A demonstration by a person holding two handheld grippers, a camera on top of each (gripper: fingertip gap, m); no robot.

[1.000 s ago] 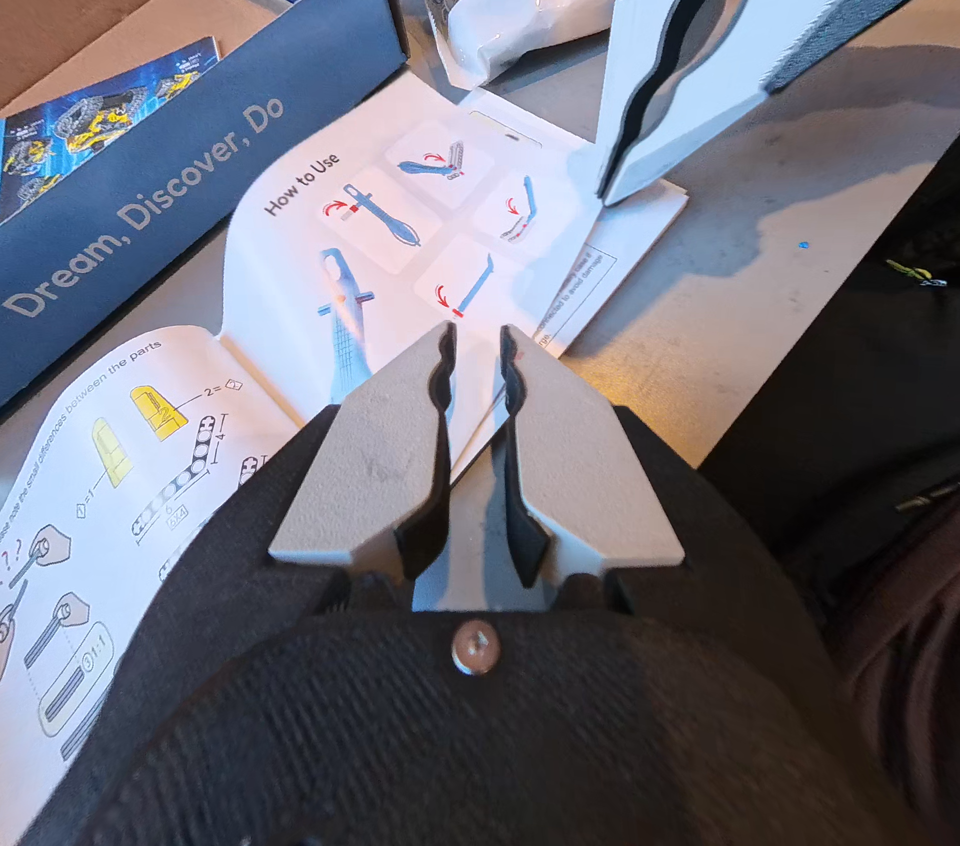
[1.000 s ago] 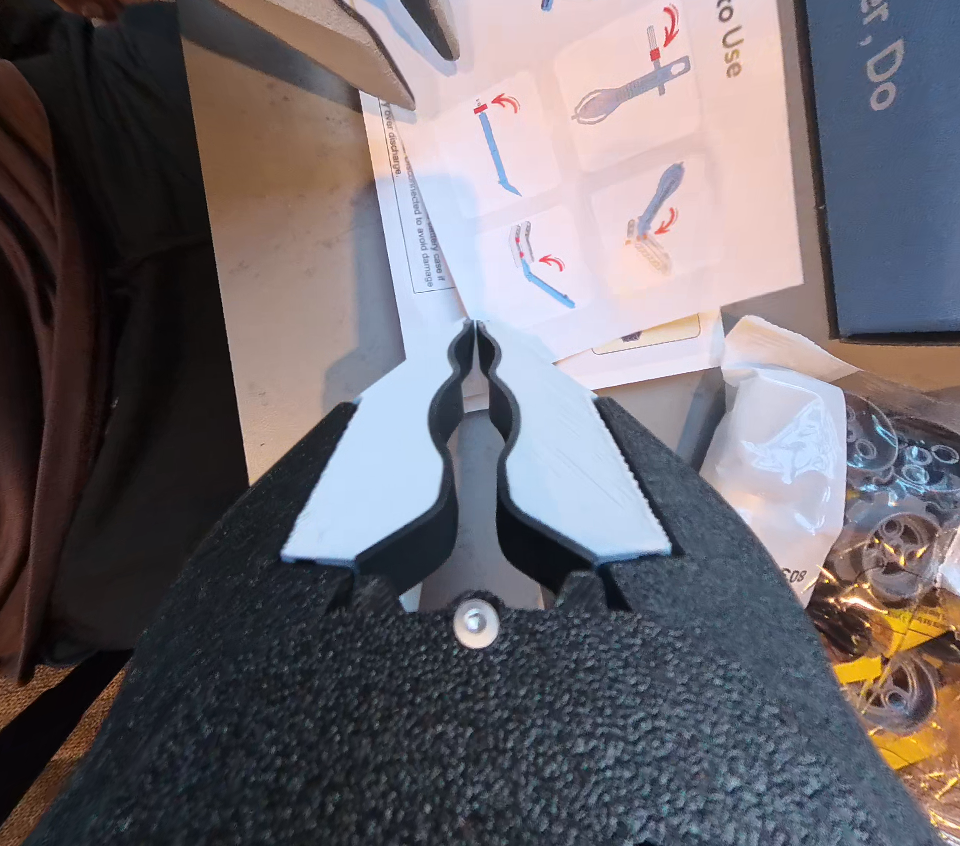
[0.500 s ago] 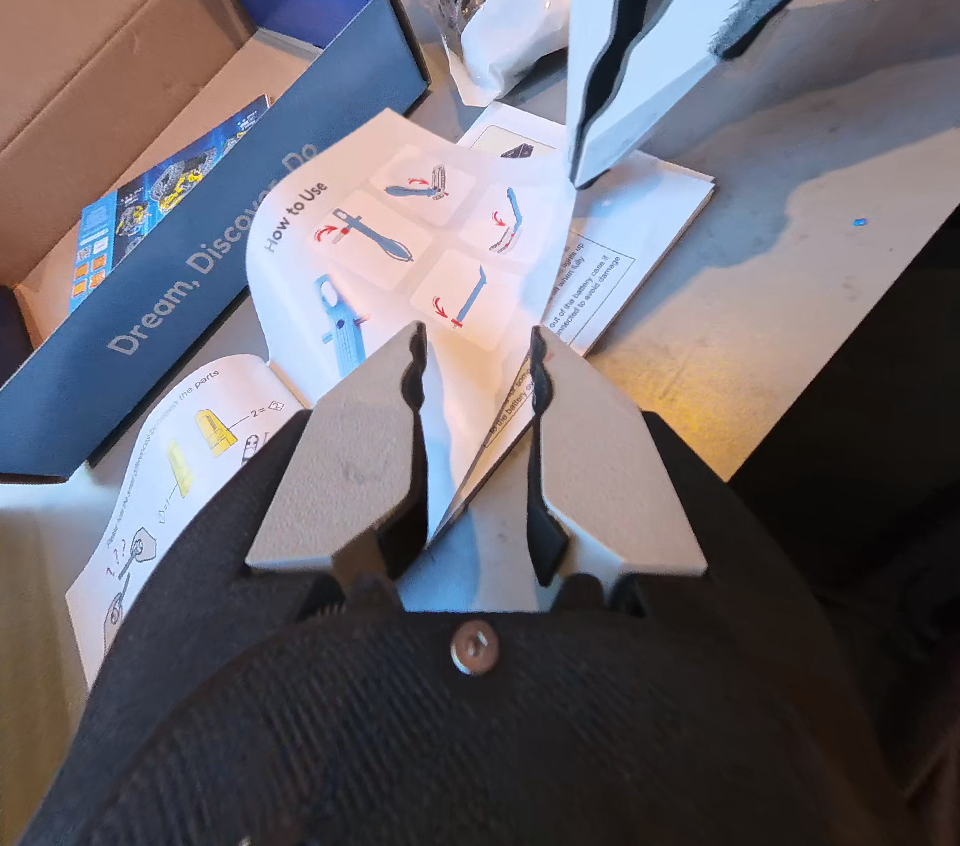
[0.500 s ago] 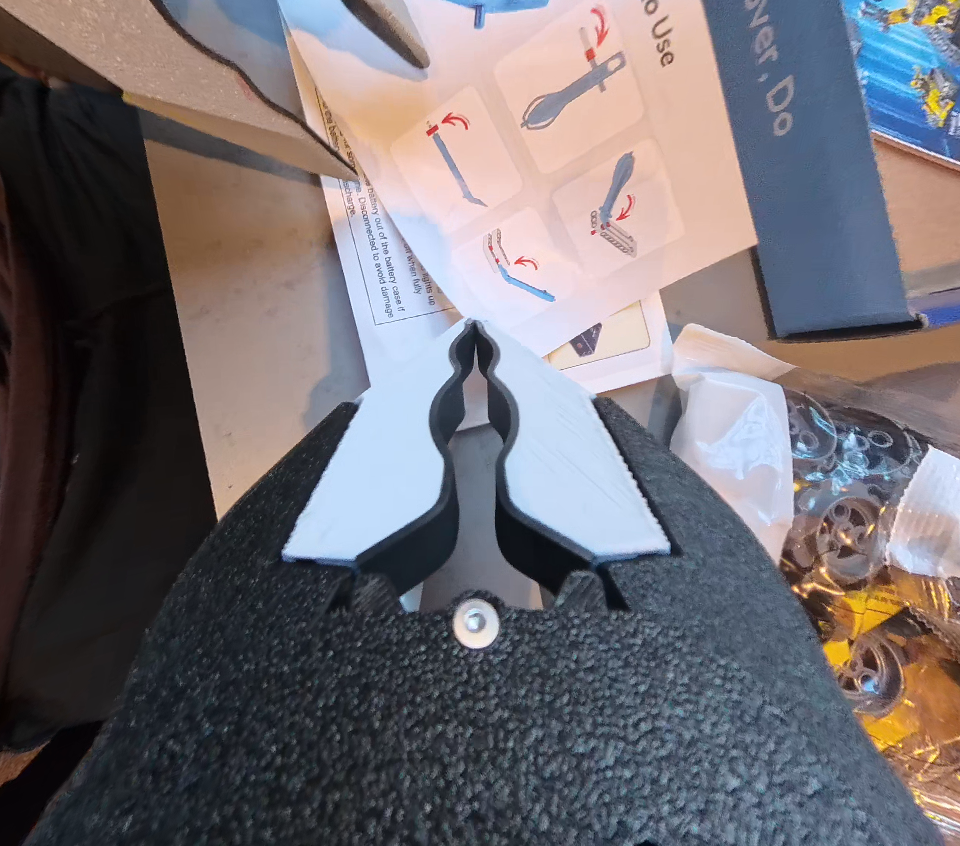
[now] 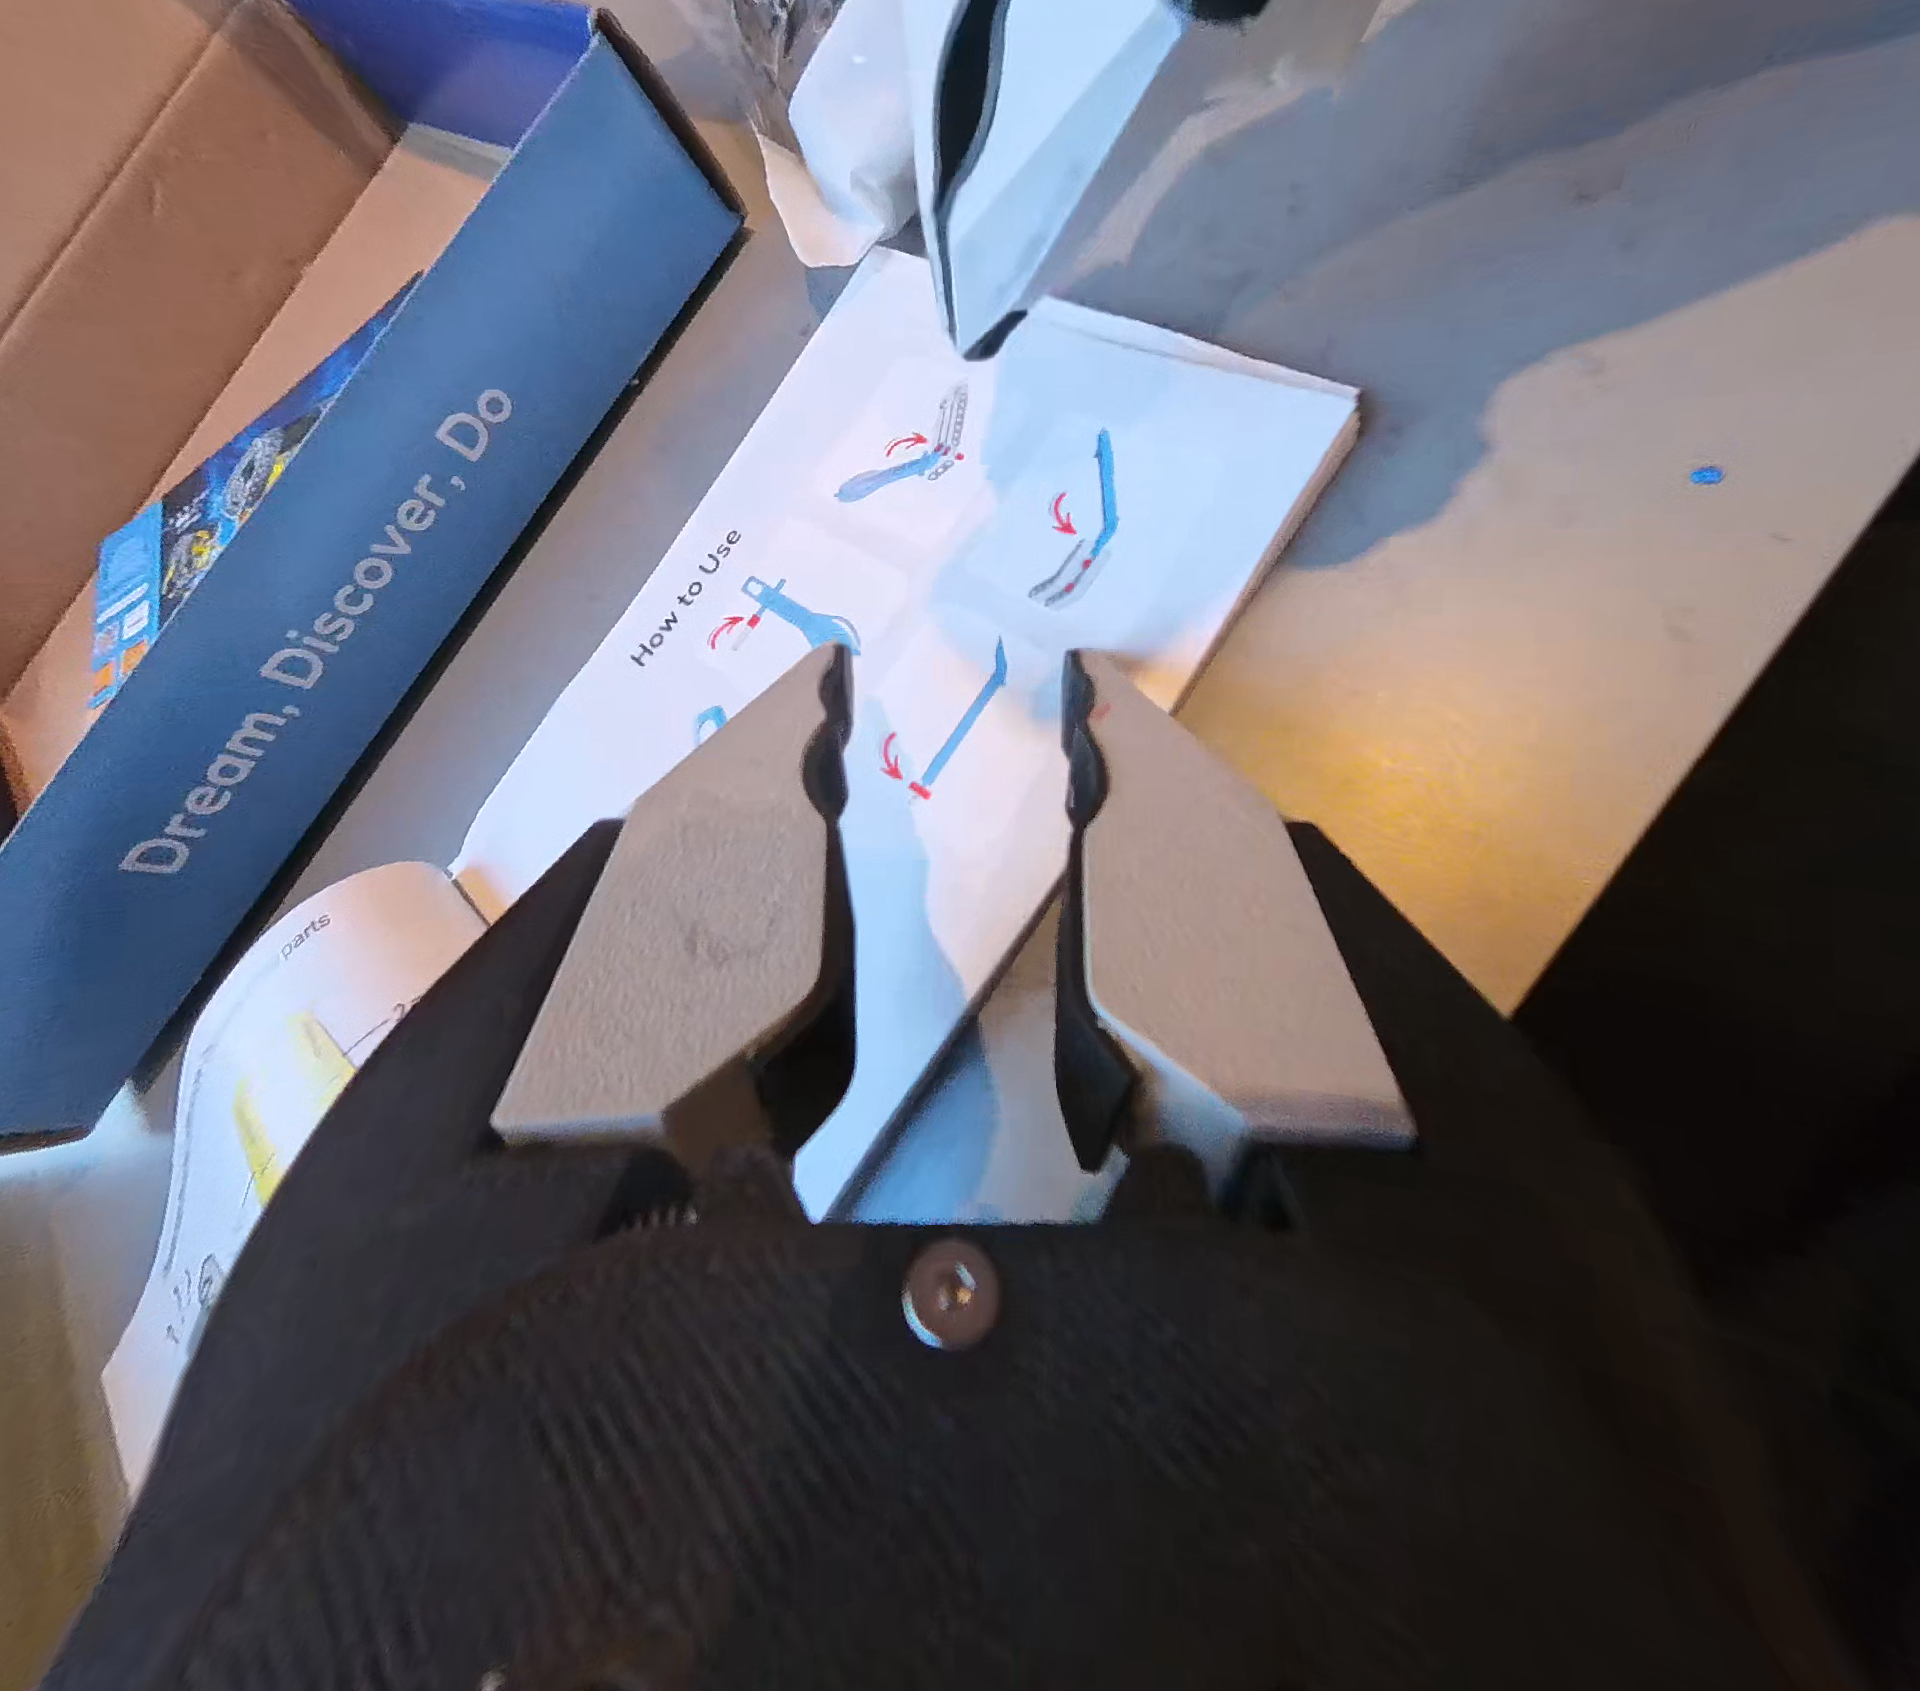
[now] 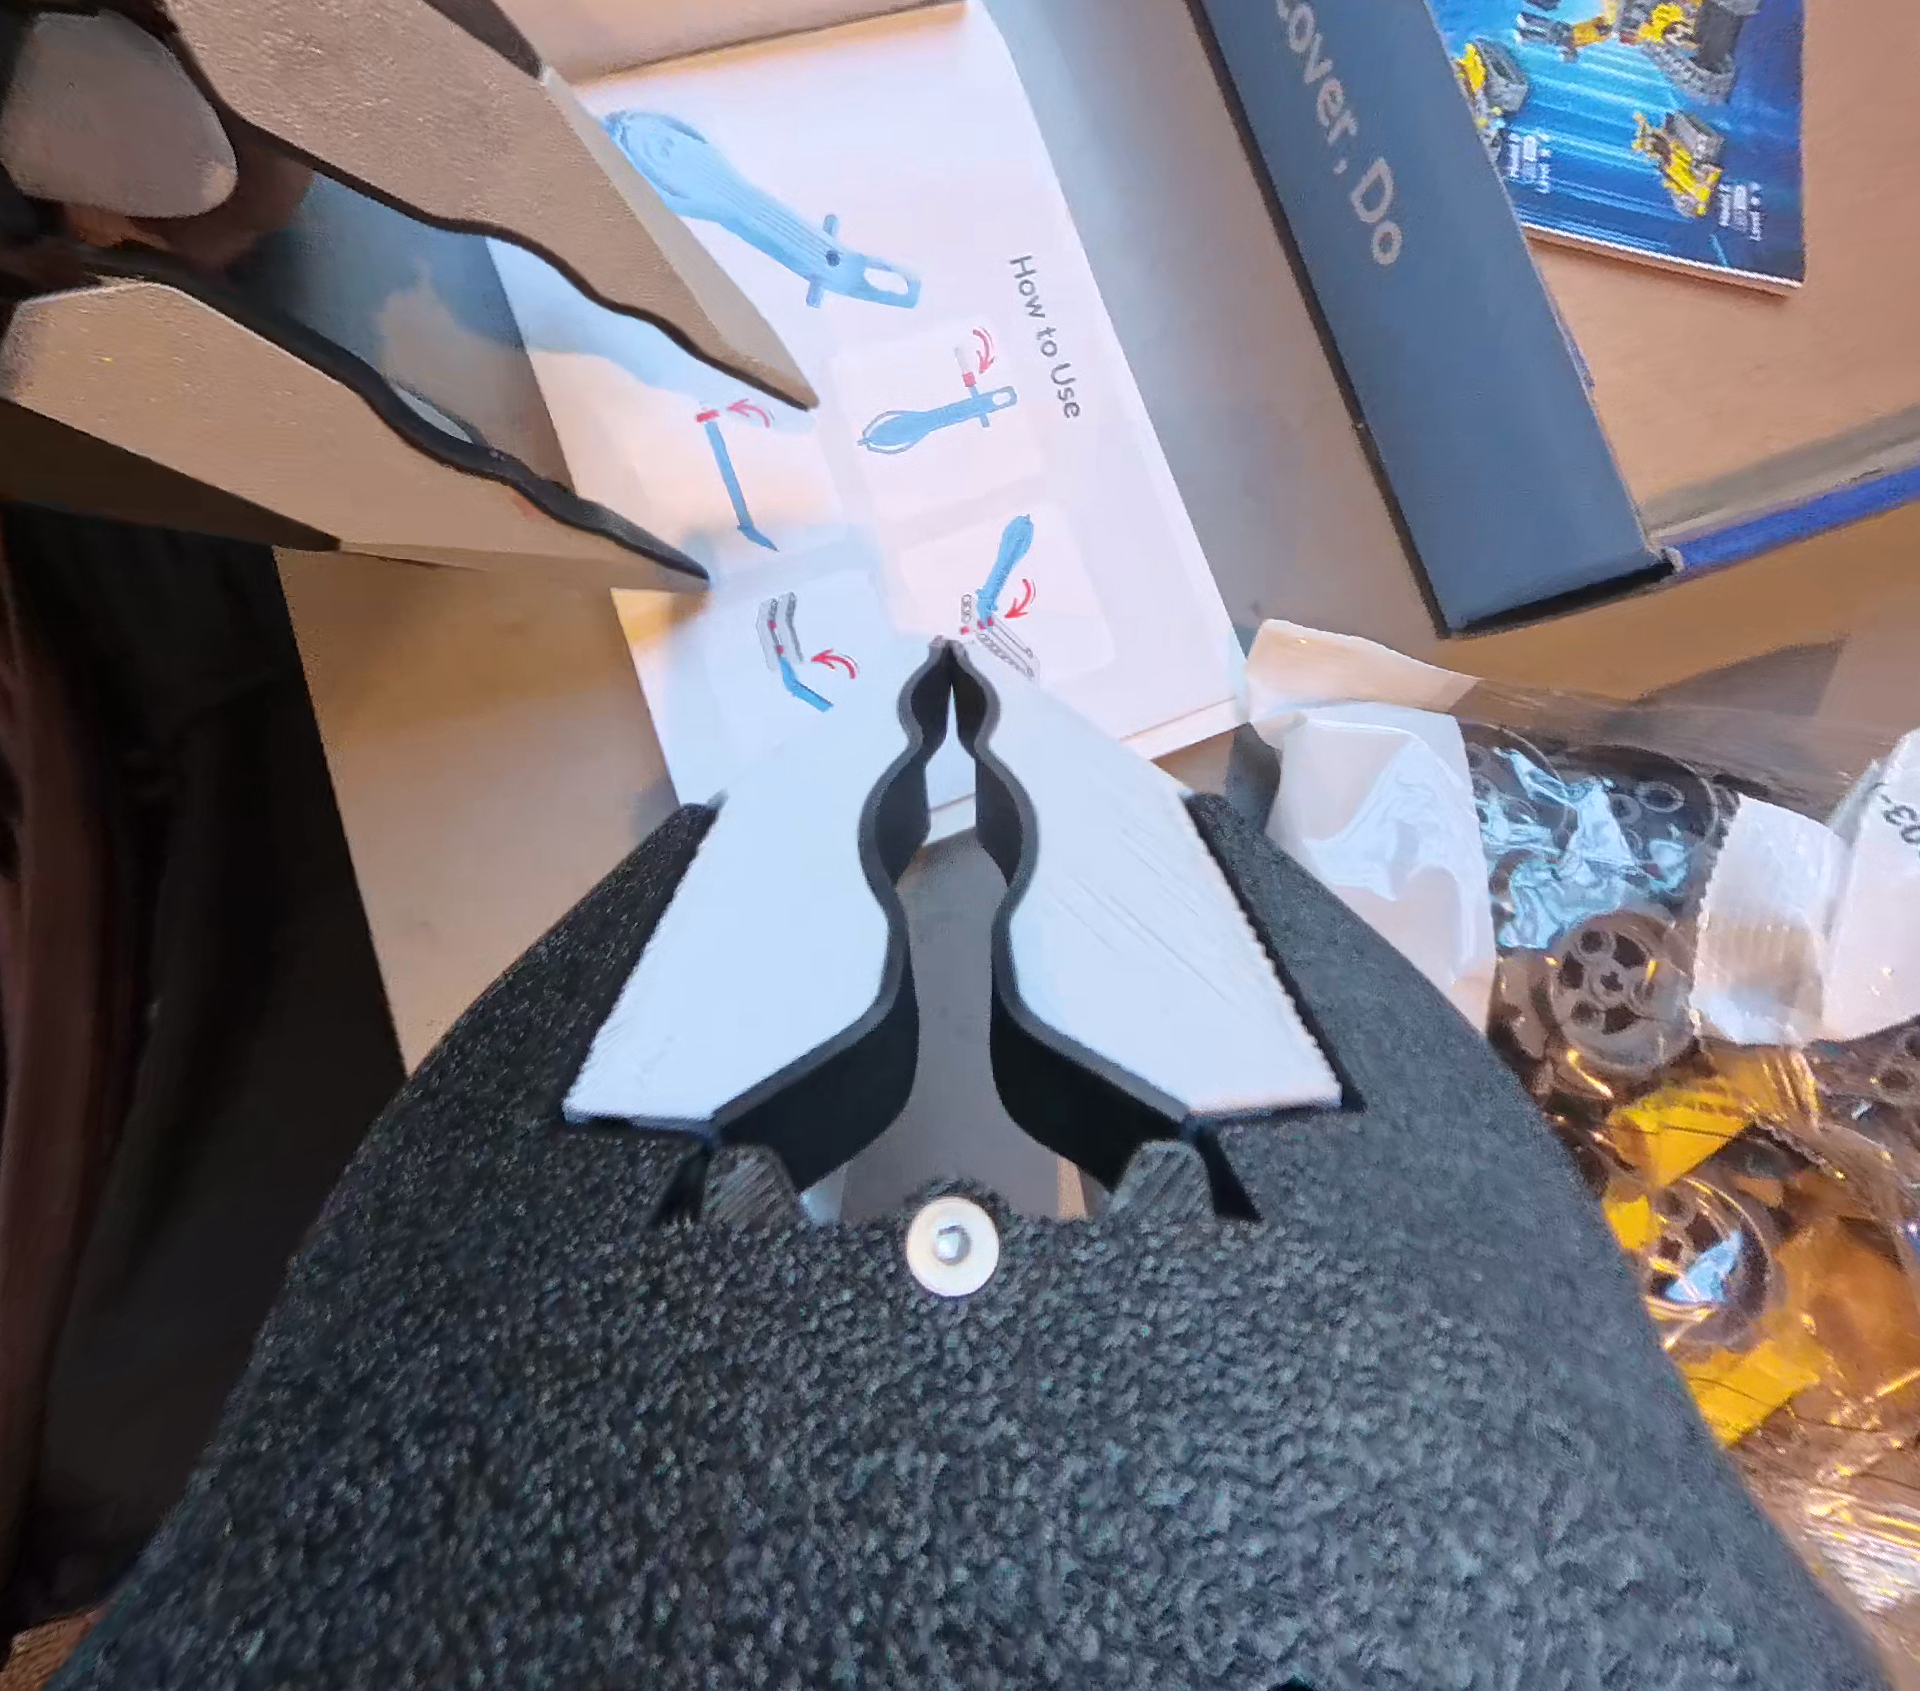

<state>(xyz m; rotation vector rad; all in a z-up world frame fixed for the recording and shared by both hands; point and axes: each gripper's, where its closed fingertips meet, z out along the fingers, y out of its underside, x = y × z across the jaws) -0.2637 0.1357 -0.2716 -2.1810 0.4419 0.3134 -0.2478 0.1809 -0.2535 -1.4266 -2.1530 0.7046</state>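
A white instruction booklet (image 5: 1039,519) lies open on the grey table (image 5: 1507,706), its page with blue tool drawings lying flat. My left gripper (image 5: 951,675) is open and empty, its jaws spread just above the near part of that page. My right gripper (image 6: 948,654) is shut and holds nothing; its closed tip sits on the far corner of the same page (image 6: 935,270). In the left wrist view the right gripper (image 5: 977,337) comes down from above onto the booklet. In the right wrist view the left gripper (image 6: 758,488) shows open at the upper left.
An open dark blue cardboard box (image 5: 312,602) stands beside the booklet, with a blue leaflet (image 6: 1621,31) inside. Clear bags of wheels and yellow parts (image 6: 1610,966) lie past the booklet's far end. The table edge (image 5: 1558,914) and dark cloth run along the other side. The left gripper's tips are roughly 6 cm from the right gripper's.
My left gripper has opened and let go of the page it pinched. The page has dropped flat. My right gripper, still shut, has moved in onto that page.
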